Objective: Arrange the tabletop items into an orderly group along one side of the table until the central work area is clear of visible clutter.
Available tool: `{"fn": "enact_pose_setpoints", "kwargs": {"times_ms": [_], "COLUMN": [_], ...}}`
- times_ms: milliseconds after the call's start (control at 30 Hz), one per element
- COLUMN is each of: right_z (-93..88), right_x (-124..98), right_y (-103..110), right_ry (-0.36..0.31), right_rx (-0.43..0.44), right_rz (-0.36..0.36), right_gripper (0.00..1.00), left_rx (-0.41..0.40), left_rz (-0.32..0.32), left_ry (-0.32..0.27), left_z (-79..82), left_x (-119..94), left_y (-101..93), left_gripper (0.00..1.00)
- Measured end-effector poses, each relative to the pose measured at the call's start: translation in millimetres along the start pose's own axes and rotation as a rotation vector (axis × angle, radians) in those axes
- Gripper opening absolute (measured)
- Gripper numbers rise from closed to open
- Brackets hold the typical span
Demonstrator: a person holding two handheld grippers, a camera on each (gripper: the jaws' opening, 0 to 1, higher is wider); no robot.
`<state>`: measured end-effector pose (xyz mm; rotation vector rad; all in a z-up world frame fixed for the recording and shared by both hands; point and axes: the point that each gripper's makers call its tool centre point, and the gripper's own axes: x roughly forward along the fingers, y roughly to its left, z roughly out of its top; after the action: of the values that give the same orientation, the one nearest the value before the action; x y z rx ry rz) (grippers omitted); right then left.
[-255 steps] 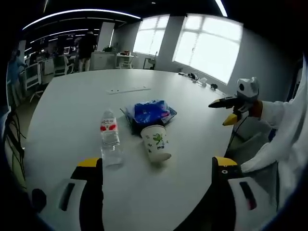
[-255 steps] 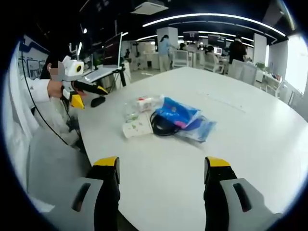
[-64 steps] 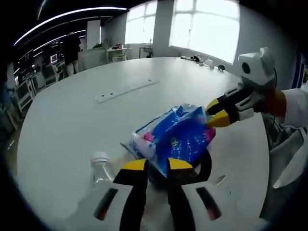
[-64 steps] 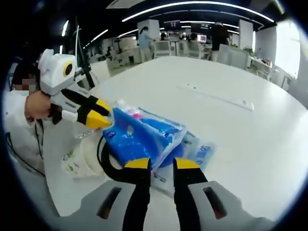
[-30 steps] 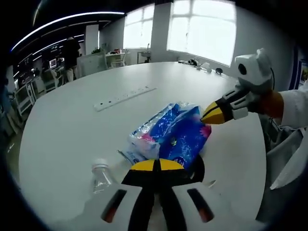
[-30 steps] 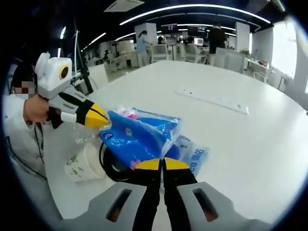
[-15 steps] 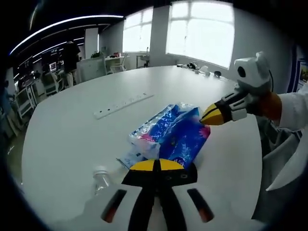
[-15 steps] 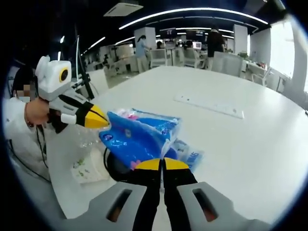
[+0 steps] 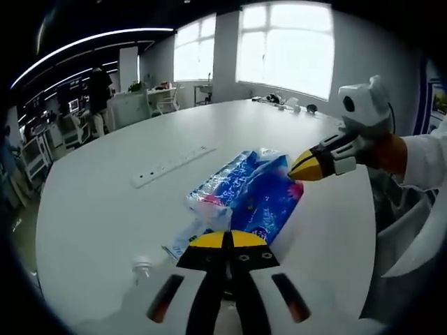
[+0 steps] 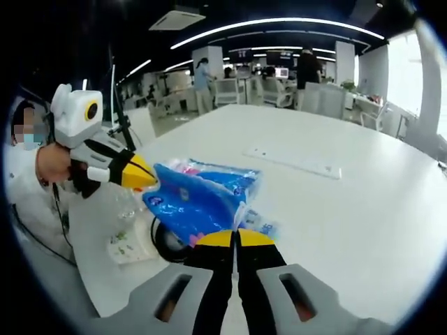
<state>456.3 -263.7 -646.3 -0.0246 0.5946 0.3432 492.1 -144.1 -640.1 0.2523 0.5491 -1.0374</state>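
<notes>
Blue packet: plastic-wrapped, blue with a pink patch at one end, held up off the white table between two grippers. In the right gripper view the packet hangs tilted, one long edge higher than the other.

Left gripper: yellow-tipped jaws pressed together, clamped on the near edge of the packet. In the right gripper view the same gripper enters from the left, its yellow tips pinched on the packet's far corner, a person's hand behind it.

Right gripper: jaws likewise closed tight, gripping the packet's near lower edge. In the left gripper view it comes in from the right, tips nipping the packet's far corner.

Beneath the packet, on the table:
- Black cable coil, partly hidden under the packet.
- Paper cup with a green print, lying on its side near the table edge, just beside the coil.
- Clear bottle with a white cap, low in the left gripper view, beside the jaws.
- Small blue-and-white sachet, flat, just beyond the right jaws.

Farther out: white power strip, lying well apart from the packet toward the table's middle.

Background: office desks, chairs, windows, people standing far off.
</notes>
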Motion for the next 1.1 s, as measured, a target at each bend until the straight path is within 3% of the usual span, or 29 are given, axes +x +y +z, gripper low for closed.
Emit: {"fn": "enact_pose_setpoints", "kwargs": {"times_ms": [767,1100], "right_z": [7.2,6.6], "right_x": [-60.9,-75.6], "right_y": [-50.9,-71.6], "right_ry": [-0.033,-0.032], "right_rx": [-0.013,-0.016], "right_rz": [-0.076,-0.103], "right_gripper": [0.00,0.00], "left_rx": [0.053,0.064], "left_rz": [-0.044,-0.057], "left_ry": [-0.046,-0.060], "left_z": [50.0,66.1], "left_x": [22.1,37.0], "left_y": [-55.6,-71.6], "left_gripper": [0.00,0.00]}}
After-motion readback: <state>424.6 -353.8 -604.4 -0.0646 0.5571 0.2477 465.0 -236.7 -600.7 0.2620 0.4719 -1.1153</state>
